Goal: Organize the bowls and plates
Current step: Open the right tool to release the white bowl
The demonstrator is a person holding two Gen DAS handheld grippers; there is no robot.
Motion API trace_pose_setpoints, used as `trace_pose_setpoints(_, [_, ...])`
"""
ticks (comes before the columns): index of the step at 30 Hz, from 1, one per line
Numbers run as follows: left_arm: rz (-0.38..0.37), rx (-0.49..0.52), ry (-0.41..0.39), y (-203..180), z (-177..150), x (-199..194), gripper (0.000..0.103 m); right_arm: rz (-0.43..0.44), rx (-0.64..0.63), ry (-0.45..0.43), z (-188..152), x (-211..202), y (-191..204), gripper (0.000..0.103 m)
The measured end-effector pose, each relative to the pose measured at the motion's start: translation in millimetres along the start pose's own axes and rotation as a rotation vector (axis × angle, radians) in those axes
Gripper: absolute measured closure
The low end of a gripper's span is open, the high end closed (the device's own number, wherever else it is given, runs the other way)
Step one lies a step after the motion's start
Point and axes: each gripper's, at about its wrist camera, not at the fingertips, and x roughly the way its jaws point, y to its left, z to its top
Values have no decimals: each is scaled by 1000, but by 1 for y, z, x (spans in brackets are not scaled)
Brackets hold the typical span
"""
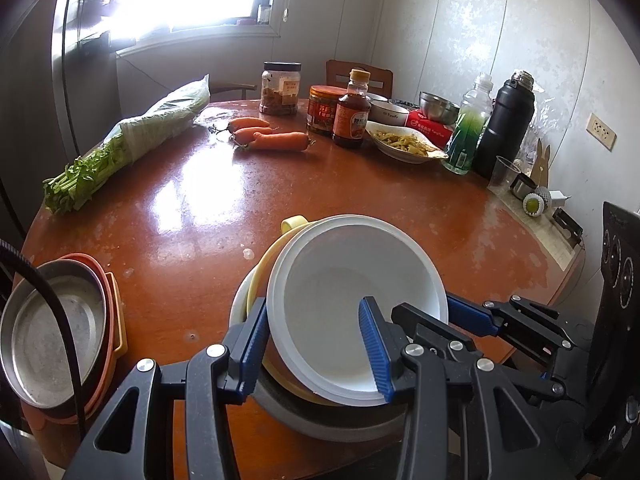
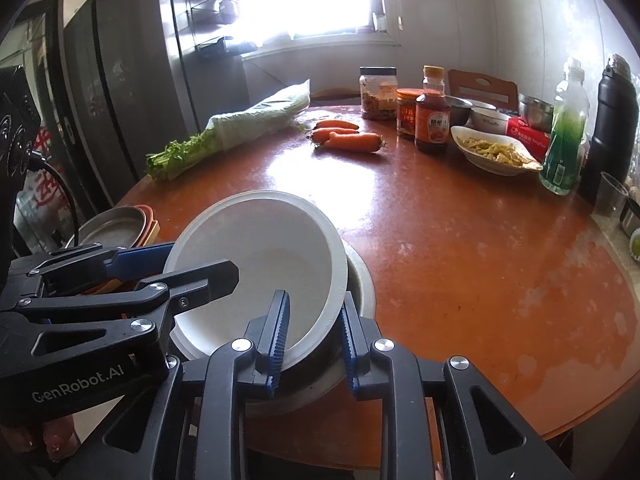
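Note:
A white bowl (image 1: 344, 280) sits tilted on a stack of a yellow bowl (image 1: 260, 276) and a grey bowl (image 1: 320, 420) at the near edge of the round table (image 1: 208, 216). My left gripper (image 1: 316, 344) straddles the white bowl's near-left rim, one finger outside, one inside. My right gripper (image 2: 314, 340) straddles its near-right rim (image 2: 336, 276) the same way. Both stand with a wide gap around the rim. A steel plate (image 1: 52, 332) lies on orange plates at the left edge.
Celery in plastic (image 1: 132, 136), carrots (image 1: 272, 138), jars and a sauce bottle (image 1: 351, 112), a plate of food (image 1: 404, 142), bowls, a green bottle (image 1: 468, 136) and a black flask (image 1: 506, 128) stand across the far side. A fridge stands at the left.

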Motion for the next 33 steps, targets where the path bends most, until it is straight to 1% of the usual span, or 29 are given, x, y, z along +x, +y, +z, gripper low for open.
trace_pose_setpoints(6, [-3, -6, -1, 2, -1, -2, 58, -1, 3, -3, 0, -2, -1, 71])
trace_pose_setpoints(15, [-6, -10, -7, 3, -2, -8, 58, -14, 13, -6, 0, -5, -5, 68])
trace_pose_setpoints(19, [14, -9, -18, 5, -2, -12, 54, -15, 21, -11, 0, -7, -6, 68])
trace_pose_setpoints(27, [11, -26, -32, 15, 0, -19, 54, -14, 37, -20, 3, -12, -7, 67])
trace_pose_setpoints(29, [12, -30, -43, 17, 1, -24, 53, -12, 42, -24, 3, -15, -8, 65])
trace_pose_setpoints(31, [19, -33, -55, 20, 1, -28, 50, -11, 50, -30, 4, -17, -9, 61])
trace_pose_setpoints(33, [33, -37, -65, 22, 1, -33, 48, -4, 59, -34, 5, -19, -11, 60])
